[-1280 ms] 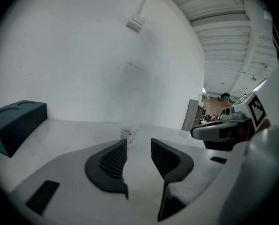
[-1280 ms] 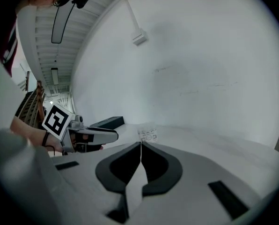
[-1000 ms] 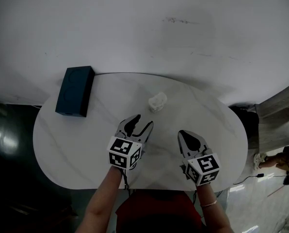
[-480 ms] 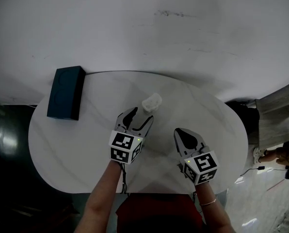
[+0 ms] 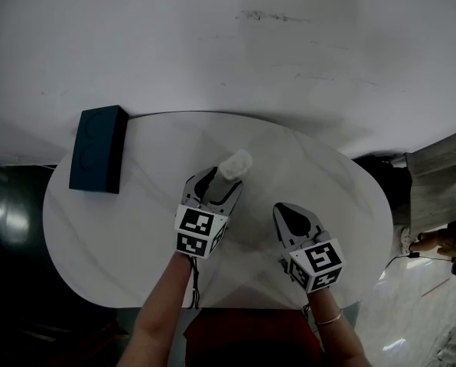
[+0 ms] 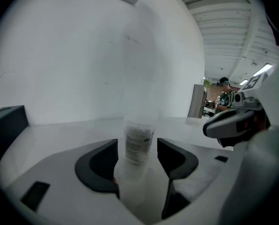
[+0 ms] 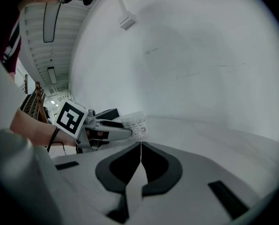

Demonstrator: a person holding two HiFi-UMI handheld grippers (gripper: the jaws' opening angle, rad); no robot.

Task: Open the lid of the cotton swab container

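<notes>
Head view: my left gripper [image 5: 219, 186] is at the cotton swab container [image 5: 236, 164], which stands on the white oval table [image 5: 121, 235], about mid-table towards the far edge. Left gripper view: container upright between my left fingers [image 6: 99, 165], label facing me, gap visible on both sides, so no contact. Those jaws have just been opening and now stand spread wide. Right gripper [image 5: 289, 212] hovers over the table just beside the left one, apart from the container. Right gripper view: right fingers [image 7: 153, 165] pressed together, nothing between them. Dark blue box [image 5: 96, 150] sits at the table's far left edge, well apart.
</notes>
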